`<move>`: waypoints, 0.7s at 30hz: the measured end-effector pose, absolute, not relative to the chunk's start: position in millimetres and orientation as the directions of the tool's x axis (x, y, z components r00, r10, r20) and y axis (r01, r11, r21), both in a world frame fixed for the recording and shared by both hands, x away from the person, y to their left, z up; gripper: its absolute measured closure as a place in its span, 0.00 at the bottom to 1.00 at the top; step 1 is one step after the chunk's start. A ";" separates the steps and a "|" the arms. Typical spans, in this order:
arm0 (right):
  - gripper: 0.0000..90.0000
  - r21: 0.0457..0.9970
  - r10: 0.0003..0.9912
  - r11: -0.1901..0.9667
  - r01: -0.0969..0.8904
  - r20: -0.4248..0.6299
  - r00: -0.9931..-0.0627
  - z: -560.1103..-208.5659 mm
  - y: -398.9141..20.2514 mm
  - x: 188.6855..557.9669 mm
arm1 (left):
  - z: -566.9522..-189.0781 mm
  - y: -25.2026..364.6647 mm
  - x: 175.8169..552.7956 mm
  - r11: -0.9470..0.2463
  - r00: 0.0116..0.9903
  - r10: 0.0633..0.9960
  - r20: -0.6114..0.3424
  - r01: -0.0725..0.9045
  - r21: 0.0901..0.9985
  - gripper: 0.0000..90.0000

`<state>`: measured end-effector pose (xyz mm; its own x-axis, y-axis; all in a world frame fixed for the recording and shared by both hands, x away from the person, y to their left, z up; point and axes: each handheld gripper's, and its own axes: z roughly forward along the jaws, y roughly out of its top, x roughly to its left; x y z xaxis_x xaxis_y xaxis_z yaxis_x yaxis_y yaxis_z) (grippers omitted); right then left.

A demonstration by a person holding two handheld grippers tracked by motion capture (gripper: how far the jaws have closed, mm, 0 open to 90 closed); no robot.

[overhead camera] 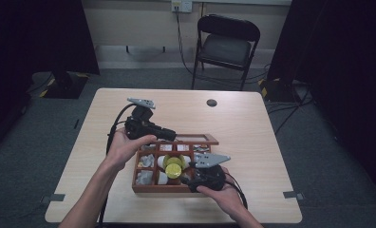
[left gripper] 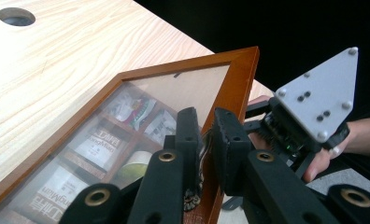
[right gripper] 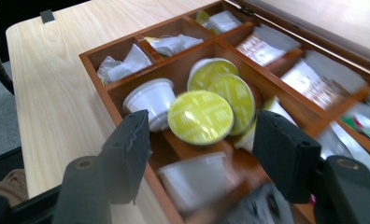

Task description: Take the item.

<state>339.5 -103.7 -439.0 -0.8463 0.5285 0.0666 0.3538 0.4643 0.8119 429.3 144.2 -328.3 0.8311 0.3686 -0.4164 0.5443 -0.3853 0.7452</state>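
A wooden compartment box (overhead camera: 157,189) sits near the table's front edge, and I see its rim up close (right gripper: 95,65). Its glass-paned lid (overhead camera: 195,138) is tilted up. My left gripper (overhead camera: 173,134) is shut on the lid's wooden frame (left gripper: 241,79), its jaws (left gripper: 205,133) pinching the edge. Yellow-topped capsules (overhead camera: 173,164) lie in the middle compartment. My right gripper (overhead camera: 188,176) hovers over the box's front right. Its jaws (right gripper: 202,122) stand apart on either side of one yellow capsule (right gripper: 200,109), with a gap at each pad. A white capsule (right gripper: 150,99) lies beside it.
Sachets and wrapped packets (right gripper: 267,46) fill the other compartments. The table (overhead camera: 252,123) has a round cable hole (overhead camera: 211,102) at the back. A black folding chair (overhead camera: 228,42) stands behind it. The right gripper's grey plate (left gripper: 316,95) is close to the lid's corner.
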 end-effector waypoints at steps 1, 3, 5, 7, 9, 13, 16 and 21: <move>0.40 0.807 0.521 0.476 0.348 0.060 -0.852 -439.5 -98.8 340.9 | -327.7 144.0 429.3 -0.389 0.832 0.369 -0.413 0.542 0.744 0.90; 0.40 0.799 0.510 0.494 0.342 0.053 -0.859 -441.2 -92.0 342.8 | -325.8 143.1 429.7 -0.397 0.834 0.374 -0.406 0.539 0.743 0.90; 0.39 0.793 0.501 0.508 0.337 0.046 -0.864 -443.1 -85.4 345.6 | -324.4 142.9 430.8 -0.395 0.834 0.378 -0.402 0.538 0.745 0.90; 0.37 0.775 0.499 0.530 0.345 0.044 -0.866 -445.4 -78.6 348.7 | -324.5 143.8 432.0 -0.389 0.830 0.377 -0.410 0.544 0.743 0.90; 0.37 0.754 0.496 0.555 0.351 0.039 -0.868 -448.9 -70.6 351.6 | -324.2 143.9 432.9 -0.387 0.828 0.378 -0.414 0.547 0.742 0.90; 0.38 0.727 0.494 0.593 0.346 0.010 -0.869 -454.7 -61.1 356.1 | -323.2 142.6 431.4 -0.397 0.833 0.382 -0.400 0.539 0.743 0.90; 0.37 0.712 0.509 0.608 0.350 -0.011 -0.861 -457.9 -60.0 358.6 | -323.6 143.1 432.0 -0.389 0.832 0.381 -0.403 0.540 0.746 0.90; 0.37 0.695 0.518 0.622 0.361 -0.019 -0.855 -461.1 -58.7 361.7 | -324.6 143.4 431.5 -0.389 0.831 0.377 -0.408 0.542 0.745 0.90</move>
